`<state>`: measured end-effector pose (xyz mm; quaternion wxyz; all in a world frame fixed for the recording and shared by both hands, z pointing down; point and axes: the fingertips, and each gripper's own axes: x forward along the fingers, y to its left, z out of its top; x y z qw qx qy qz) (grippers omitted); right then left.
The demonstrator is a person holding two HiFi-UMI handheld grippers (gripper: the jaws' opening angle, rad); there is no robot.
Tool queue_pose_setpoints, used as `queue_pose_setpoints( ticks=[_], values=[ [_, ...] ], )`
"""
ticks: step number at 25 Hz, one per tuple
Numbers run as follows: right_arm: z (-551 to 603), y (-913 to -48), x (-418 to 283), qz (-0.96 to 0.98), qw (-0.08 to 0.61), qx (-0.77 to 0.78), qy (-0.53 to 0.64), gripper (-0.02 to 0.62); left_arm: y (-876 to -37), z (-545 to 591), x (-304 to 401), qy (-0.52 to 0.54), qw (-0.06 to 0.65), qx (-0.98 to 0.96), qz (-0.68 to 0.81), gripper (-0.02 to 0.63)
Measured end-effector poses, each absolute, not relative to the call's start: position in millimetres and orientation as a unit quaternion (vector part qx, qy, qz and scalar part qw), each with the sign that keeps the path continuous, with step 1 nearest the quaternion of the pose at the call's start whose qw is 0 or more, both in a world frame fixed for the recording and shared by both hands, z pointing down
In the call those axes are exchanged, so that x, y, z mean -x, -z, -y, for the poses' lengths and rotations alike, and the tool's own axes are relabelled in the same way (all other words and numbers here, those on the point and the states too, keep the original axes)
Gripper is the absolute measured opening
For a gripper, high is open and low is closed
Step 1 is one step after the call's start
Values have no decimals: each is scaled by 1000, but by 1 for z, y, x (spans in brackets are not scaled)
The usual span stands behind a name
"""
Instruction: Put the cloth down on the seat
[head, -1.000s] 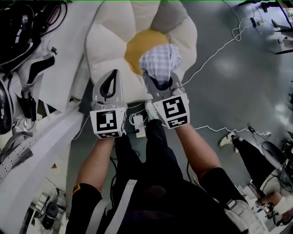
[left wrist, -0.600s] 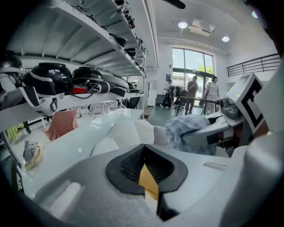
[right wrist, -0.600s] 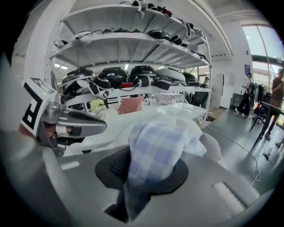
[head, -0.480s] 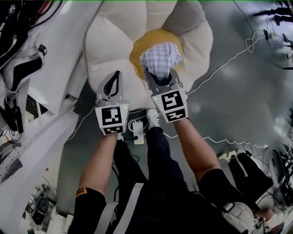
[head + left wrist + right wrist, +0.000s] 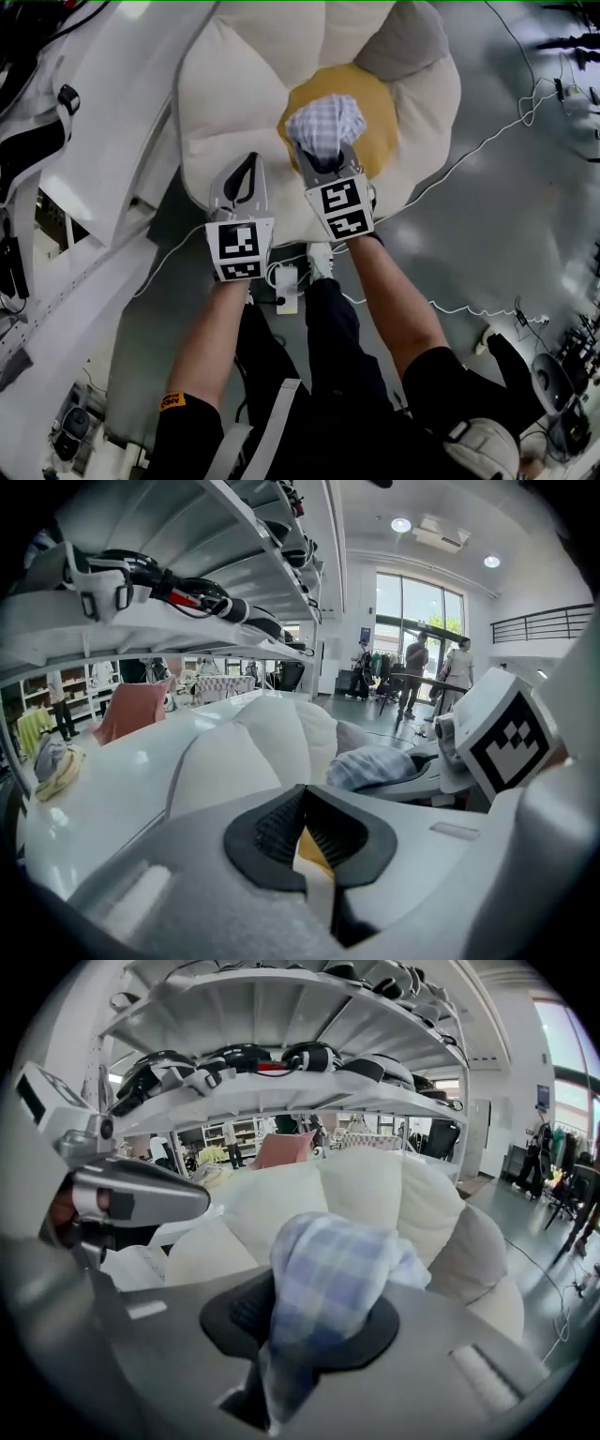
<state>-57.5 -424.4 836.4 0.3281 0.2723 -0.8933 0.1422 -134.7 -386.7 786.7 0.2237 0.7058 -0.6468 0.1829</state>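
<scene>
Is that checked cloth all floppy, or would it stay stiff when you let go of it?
Probably floppy: the checked cloth bunches and droops over the right gripper, whose jaws are opening with it between them. Likely light too, since a small pinch holds it up. It should slump onto the flower cushion, not roll.

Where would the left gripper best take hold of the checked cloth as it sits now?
The bunched top of the cloth, approached from the left: it bulges free beyond the tips of the right gripper, whose opening jaws still pinch its lower end.
</scene>
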Motion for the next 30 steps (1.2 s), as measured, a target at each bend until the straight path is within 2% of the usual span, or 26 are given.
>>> queue_pose_setpoints(
  ticks=[17,24,28,30],
  values=[
    [441,-951,91,868,360,-269,-214,115,-864,397,150,-173,285,-670,664,2],
    [434,-958,88,845,387,-261,-261,218,-849,402,147,-175,287,-673,659,2],
    [422,-949,80,825,413,-247,-295,326,-829,399,147,-172,291,-677,653,2],
    [417,-937,73,815,424,-253,-305,356,-811,394,146,-170,292,-680,651,2]
  ],
)
